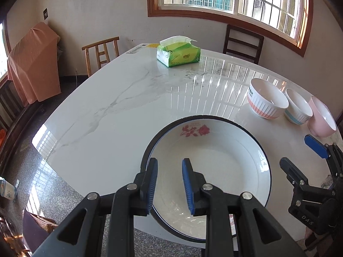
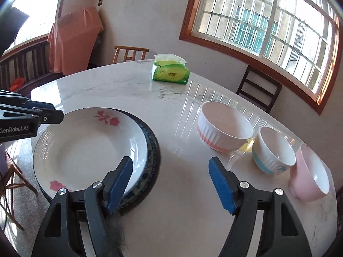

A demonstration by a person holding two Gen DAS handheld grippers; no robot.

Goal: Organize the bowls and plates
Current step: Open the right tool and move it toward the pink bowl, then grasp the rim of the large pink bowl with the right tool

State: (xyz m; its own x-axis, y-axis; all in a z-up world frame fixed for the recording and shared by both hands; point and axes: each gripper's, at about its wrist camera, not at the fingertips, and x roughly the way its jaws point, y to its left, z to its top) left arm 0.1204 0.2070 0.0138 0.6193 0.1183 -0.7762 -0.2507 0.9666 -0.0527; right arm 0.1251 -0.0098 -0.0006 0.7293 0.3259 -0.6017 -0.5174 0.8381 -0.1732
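A white plate with red roses [image 1: 214, 162] [image 2: 85, 147] lies stacked on a dark-rimmed plate [image 2: 153, 150] at the table's near edge. My left gripper [image 1: 169, 184] hovers over the plate's near left rim, jaws partly open, holding nothing. My right gripper [image 2: 170, 184] is open wide and empty, between the plates and the bowls; it also shows in the left wrist view [image 1: 300, 152]. Three bowls stand in a row at the right: a white and coral ribbed bowl [image 1: 267, 100] [image 2: 225, 128], a white and blue bowl [image 1: 298, 109] [image 2: 272, 150], a pink bowl [image 1: 321, 117] [image 2: 310, 171].
A green tissue pack [image 1: 179, 53] [image 2: 170, 72] sits at the far side of the white marble table [image 1: 111, 98] [image 2: 184, 192]. Wooden chairs [image 1: 103, 51] [image 2: 257, 90] stand around the table. A cloth-covered object [image 1: 34, 62] stands by the left wall.
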